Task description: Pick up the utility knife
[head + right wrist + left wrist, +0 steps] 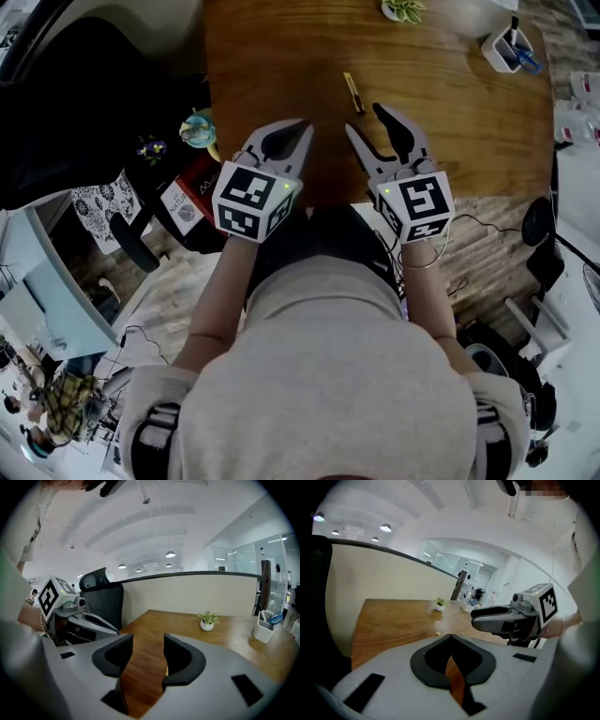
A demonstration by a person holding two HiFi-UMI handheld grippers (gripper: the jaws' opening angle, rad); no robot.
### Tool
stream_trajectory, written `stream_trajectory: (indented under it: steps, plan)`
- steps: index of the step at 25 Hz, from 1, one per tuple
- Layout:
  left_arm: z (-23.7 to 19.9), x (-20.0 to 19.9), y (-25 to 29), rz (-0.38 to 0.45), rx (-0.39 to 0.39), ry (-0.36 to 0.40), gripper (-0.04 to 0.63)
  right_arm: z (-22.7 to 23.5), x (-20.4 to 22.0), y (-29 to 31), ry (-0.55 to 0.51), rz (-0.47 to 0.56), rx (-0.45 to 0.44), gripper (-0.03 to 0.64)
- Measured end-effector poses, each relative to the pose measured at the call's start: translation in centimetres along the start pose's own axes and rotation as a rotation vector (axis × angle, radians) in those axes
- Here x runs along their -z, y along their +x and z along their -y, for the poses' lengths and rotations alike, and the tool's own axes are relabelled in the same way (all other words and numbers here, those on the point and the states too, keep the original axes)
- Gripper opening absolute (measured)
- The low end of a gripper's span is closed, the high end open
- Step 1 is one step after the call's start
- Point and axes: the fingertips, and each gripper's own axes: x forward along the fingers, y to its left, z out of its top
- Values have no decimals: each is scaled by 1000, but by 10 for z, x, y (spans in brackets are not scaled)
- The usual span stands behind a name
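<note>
Approach step, nothing gripped yet. Lying flat and slightly slanted on the table [281, 56], just beyond the tips of the right tongs [364, 119]: the utility knife [353, 92], slim, yellow and dark. Right tongs spread, only bare wood between the pads, held over the near part of the table. Left tongs [305, 125] pressed together at the tips, pinching nothing, just left of the right pair.

To do this well:

- Reach with the right tongs, nearest to the knife and already spread.
- Carry forward, toward the far side, far enough to bracket the handle with the pads. Check that in the right gripper view rather than from above.
- Turn the wrist to set the pads across the narrow width of the handle, not along its length.
- Come down low enough to meet the sides of so flat a body, yet stop short of scraping the wood.
- Aim for the middle of the handle, probably best for balance.
- Close gently, then lift straight up.
- Keep the left tongs out of the path.
- Leave alone the potted plant [403, 9] and pen cup [506, 49] at the far edge, well apart from the knife and no likely hindrance.
</note>
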Motion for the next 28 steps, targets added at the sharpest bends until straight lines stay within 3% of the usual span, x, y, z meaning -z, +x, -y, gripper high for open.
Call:
stream_trajectory:
  steps: [16, 28]
  plan:
    - [-23, 47, 55, -112, 36, -82, 15, 43, 87, 55, 59, -191, 46, 173]
    - [-33, 62, 66, -128, 18, -123, 15, 56, 105, 82, 4, -253, 58, 167]
